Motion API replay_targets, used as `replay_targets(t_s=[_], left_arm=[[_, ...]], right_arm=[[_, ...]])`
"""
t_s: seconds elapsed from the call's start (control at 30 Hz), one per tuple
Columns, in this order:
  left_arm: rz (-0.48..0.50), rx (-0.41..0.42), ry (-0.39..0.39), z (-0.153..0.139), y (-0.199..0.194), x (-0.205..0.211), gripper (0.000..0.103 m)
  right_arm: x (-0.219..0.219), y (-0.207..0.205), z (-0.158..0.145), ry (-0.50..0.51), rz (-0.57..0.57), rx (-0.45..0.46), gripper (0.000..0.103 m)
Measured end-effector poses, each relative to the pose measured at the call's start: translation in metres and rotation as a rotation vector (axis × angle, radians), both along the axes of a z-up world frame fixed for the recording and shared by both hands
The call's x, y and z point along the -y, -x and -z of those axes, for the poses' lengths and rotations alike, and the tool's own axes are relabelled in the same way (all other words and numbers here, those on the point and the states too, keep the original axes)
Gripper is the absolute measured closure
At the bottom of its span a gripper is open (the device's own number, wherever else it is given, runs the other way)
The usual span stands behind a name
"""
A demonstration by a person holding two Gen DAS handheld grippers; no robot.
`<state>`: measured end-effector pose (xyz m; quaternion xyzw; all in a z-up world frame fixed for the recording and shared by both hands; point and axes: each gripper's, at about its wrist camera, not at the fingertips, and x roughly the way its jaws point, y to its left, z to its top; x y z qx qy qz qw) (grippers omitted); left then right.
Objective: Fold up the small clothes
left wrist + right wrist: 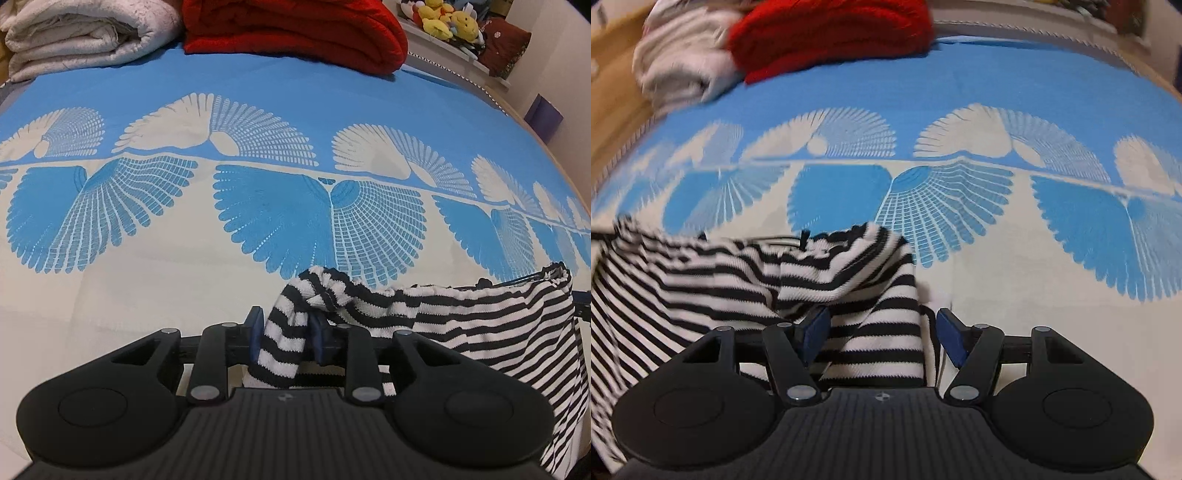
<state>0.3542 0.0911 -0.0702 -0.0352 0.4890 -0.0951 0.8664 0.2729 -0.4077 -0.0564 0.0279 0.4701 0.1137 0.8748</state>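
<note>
A black-and-white striped garment [480, 314] hangs above the bed, stretched between my two grippers. My left gripper [286, 336] is shut on its left end, and a striped fold hangs down between the blue pads [255, 332]. In the right wrist view the same garment [701, 280] drapes leftward. A bunched part of it lies between the fingers of my right gripper [882, 334]. The left pad [816, 328] touches the cloth, while the right pad [951, 339] stands slightly off it, so these jaws are open. That view is blurred.
A blue and cream bedspread [184, 295] with a fan pattern lies under everything. At its far end are a folded red blanket [295, 29] and a folded white quilt [81, 37]. Plush toys [447, 20] sit on a ledge at the back right.
</note>
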Motion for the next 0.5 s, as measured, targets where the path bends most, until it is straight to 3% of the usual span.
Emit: replay_targets(t_s=[0.03,0.07,0.1,0.2,0.3,0.37,0.5], left_arm=[[-0.001,0.006,-0.007,0.000,0.000,0.000,0.078],[-0.003,0.011,-0.011,-0.001,-0.001,0.000,0.093],[-0.006,0.021,-0.008,-0.004,-0.001,-0.002,0.098],[-0.089,0.156,-0.001,-0.026,0.001,-0.016,0.099],[-0.146,0.246,0.064,-0.036,0.001,-0.032,0.099],[-0.117,0.194,0.020,-0.023,-0.006,-0.025,0.099],[-0.043,0.023,-0.140,0.022,-0.016,-0.004,0.098]], right_arm=[[-0.005,-0.003,0.003,0.023,-0.003,0.005,0.045],[-0.009,-0.005,0.004,0.042,0.003,0.008,0.070],[-0.012,-0.008,0.006,0.065,0.012,0.011,0.100],[-0.010,-0.011,-0.008,0.058,0.080,0.135,0.102],[0.010,-0.009,-0.038,-0.076,0.249,0.312,0.102],[0.009,-0.015,-0.031,-0.047,0.295,0.280,0.102],[-0.013,-0.035,0.013,0.134,0.260,0.104,0.102]])
